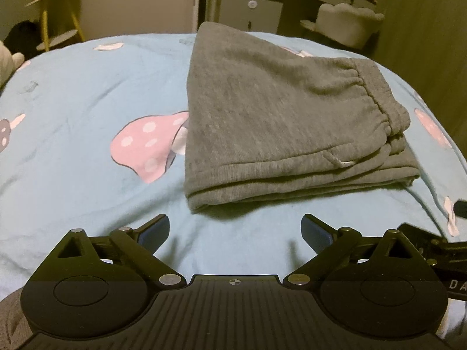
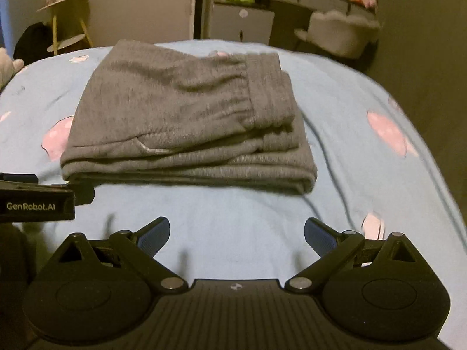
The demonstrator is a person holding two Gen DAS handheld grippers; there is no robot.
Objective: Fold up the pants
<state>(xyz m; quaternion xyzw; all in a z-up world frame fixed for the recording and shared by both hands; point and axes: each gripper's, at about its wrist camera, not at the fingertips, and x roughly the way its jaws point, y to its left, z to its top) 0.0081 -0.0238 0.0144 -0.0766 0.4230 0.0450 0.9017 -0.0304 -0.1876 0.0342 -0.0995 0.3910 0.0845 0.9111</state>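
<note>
The grey sweatpants (image 1: pixel 271 116) lie folded in a thick stack on the light blue bedsheet (image 1: pixel 87 110), elastic waistband on top at the right. They also show in the right wrist view (image 2: pixel 186 122). My left gripper (image 1: pixel 235 232) is open and empty, just in front of the stack's near edge, a little apart from it. My right gripper (image 2: pixel 236 234) is open and empty, also in front of the stack. The left gripper's body (image 2: pixel 35 201) shows at the left edge of the right wrist view, near the stack's near left corner.
The sheet has pink mushroom prints (image 1: pixel 149 145). Beyond the bed stand a yellow side table (image 1: pixel 58 17), a grey cabinet (image 1: pixel 248 11) and a pale chair (image 1: pixel 347 23). The bed's right edge drops off near a dark wall (image 2: pixel 423 87).
</note>
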